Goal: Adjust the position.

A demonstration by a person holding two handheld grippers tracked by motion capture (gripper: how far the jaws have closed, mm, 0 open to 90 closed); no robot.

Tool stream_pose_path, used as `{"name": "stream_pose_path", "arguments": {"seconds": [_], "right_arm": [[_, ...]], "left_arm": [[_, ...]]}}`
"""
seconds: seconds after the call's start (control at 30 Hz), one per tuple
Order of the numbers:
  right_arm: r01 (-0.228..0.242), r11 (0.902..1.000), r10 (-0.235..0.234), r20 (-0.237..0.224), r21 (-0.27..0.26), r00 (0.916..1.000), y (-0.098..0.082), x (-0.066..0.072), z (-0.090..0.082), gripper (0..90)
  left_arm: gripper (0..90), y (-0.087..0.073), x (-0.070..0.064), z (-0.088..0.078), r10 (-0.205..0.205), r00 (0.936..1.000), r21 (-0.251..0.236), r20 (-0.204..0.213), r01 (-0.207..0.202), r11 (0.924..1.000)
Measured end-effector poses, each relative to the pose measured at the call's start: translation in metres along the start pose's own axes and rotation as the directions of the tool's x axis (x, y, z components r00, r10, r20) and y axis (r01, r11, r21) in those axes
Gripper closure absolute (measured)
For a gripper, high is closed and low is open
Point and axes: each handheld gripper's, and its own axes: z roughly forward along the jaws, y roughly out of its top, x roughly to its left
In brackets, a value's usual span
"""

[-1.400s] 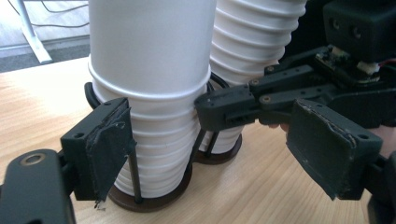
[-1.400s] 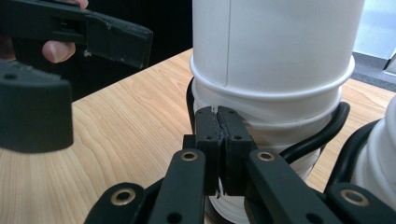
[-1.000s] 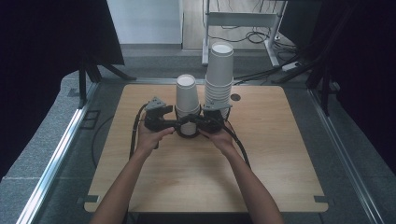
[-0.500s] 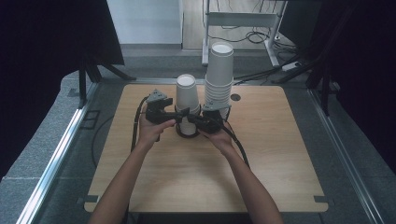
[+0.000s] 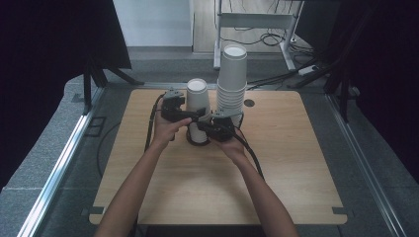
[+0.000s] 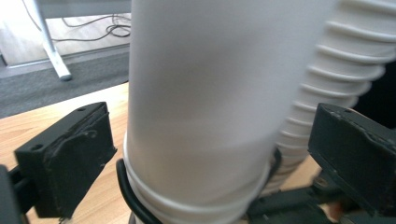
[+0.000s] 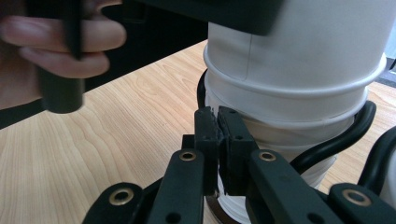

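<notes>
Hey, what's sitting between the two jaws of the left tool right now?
In the left gripper view, the upside-down white paper cup stands between the left tool's jaws, gaps showing either side.

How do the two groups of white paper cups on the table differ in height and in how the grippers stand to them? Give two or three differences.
The tall cup stack rises well above the short cup stack and shows many more nested rims. The left gripper has its open jaws on either side of the short cup stack; no jaws flank the tall cup stack. The right gripper, jaws together, sits at the short stack's base. Both stacks are white and stand upside down on the table.
</notes>
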Motion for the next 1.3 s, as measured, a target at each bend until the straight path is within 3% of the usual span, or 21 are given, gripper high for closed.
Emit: {"name": "stream_pose_path", "arguments": {"seconds": [0.3, 0.57, 0.73, 1.03, 1.3], "right_arm": [[-0.009, 1.0000, 0.009, -0.014, 0.000, 0.9999, 0.000, -0.001, 0.001, 86.2], [-0.015, 0.9999, 0.015, -0.011, -0.003, 0.9998, 0.001, -0.001, -0.001, 85.5], [-0.008, 1.0000, 0.008, -0.010, -0.004, 0.9999, 0.001, -0.001, -0.002, 85.4], [-0.017, 0.9998, 0.017, -0.020, 0.009, 0.9997, -0.002, -0.001, 0.002, 85.1], [-0.016, 0.9998, 0.017, -0.019, 0.009, 0.9997, -0.002, 0.000, 0.002, 84.8]], "left_arm": [[0.7, 0.005, 0.003, 0.022, -0.001, 0.9998, -0.009, -0.019, 0.000, 1.0000], [11.6, 0.002, -0.003, 0.027, 0.018, 0.9994, -0.023, -0.029, -0.018, 0.9996], [12.4, 0.006, -0.004, 0.023, 0.037, 0.9985, -0.055, -0.039, -0.039, 0.9977], [12.5, 0.029, -0.006, 0.004, 0.018, 0.9994, -0.141, -0.030, -0.022, 0.9898], [12.5, 0.041, -0.006, -0.009, 0.019, 0.9997, -0.170, -0.017, -0.022, 0.9852]]}}
